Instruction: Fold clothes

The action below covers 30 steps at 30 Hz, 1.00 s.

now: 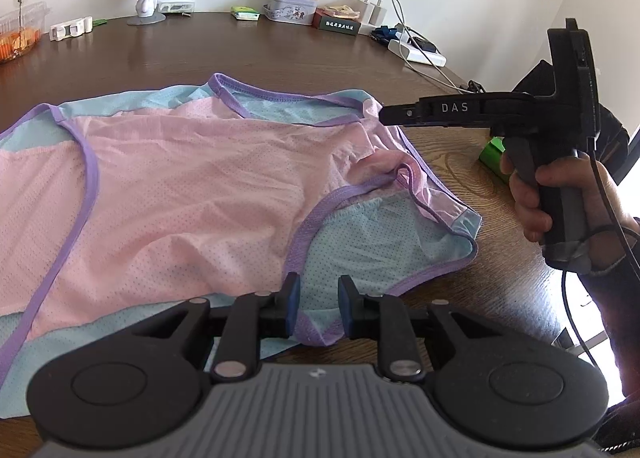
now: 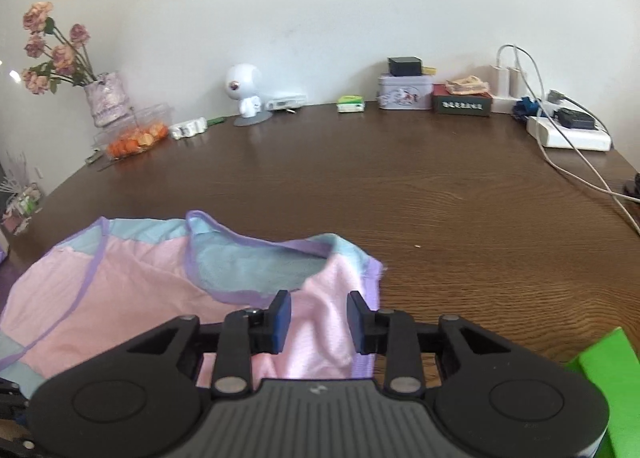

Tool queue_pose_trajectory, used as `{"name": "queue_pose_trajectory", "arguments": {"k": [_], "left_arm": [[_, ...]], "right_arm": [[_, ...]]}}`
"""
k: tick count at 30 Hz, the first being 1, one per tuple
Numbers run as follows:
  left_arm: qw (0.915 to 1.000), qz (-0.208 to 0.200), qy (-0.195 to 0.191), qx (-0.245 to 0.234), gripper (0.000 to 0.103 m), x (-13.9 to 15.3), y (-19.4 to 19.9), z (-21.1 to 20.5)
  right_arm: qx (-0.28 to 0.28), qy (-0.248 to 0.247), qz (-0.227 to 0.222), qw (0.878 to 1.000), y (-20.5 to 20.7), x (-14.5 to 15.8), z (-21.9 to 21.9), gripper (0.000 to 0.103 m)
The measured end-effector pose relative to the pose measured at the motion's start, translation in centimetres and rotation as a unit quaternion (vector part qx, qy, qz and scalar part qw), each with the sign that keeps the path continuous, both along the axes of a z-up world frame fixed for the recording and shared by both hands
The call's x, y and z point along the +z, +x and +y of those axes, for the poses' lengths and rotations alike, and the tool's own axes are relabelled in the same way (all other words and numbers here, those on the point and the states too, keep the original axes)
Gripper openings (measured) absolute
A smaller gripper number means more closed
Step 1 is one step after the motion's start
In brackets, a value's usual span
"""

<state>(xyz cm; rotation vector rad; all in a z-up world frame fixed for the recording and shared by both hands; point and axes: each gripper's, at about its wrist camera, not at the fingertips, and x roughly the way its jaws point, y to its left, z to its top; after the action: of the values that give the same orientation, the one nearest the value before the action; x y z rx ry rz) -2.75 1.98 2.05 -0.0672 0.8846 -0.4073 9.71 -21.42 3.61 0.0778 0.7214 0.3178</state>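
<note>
While a pink mesh tank top (image 1: 168, 193) lies spread on the brown table (image 2: 440, 197), both grippers hover spread: left gripper (image 1: 318, 300) over the armhole edge, right gripper (image 2: 319, 322) over a shoulder. Folding seems unstarted; next, pinch fabric.

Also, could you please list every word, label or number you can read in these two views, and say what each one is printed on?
"DAS": white letters on the black finger of the right gripper, seen from the left wrist view.
Dark green box by the wall: a pale line of characters, too small and blurred to read.
White patterned tin: printed decoration only, no legible words.
Small green-and-white packet: print too blurred to read.
</note>
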Motion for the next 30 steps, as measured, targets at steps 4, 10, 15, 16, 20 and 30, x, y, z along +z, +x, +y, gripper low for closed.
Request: {"name": "queue_pose_trajectory", "arguments": {"k": [4,10,15,16,20,30], "left_arm": [[1.0000,0.000,0.004,-0.004,0.021,0.0,0.1,-0.1],[1.0000,0.000,0.001,0.004,0.021,-0.1,0.0,-0.3],[1.0000,0.002,0.004,0.002,0.021,0.0,0.0,-0.4],[1.0000,0.002,0.007,0.001,0.021,0.0,0.1,-0.5],[1.0000,0.004,0.006,0.001,0.021,0.0,0.1,-0.4],[1.0000,0.005,0.003,0.005,0.021,0.0,0.1,-0.3]], "right_arm": [[0.009,0.001,0.013,1.000,0.8,-1.2,0.7,0.028],[-0.036,-0.016,-0.012,0.999,0.9,-2.2,0.8,0.000],[-0.084,-0.010,-0.018,0.996,1.1,-1.7,-2.7,0.000],[-0.074,-0.012,-0.015,0.997,1.1,-1.7,-2.7,0.000],[-0.042,-0.019,-0.006,0.999,0.0,-1.0,-2.2,0.019],[0.054,-0.013,0.014,0.998,-4.2,-1.1,1.4,0.026]]}}
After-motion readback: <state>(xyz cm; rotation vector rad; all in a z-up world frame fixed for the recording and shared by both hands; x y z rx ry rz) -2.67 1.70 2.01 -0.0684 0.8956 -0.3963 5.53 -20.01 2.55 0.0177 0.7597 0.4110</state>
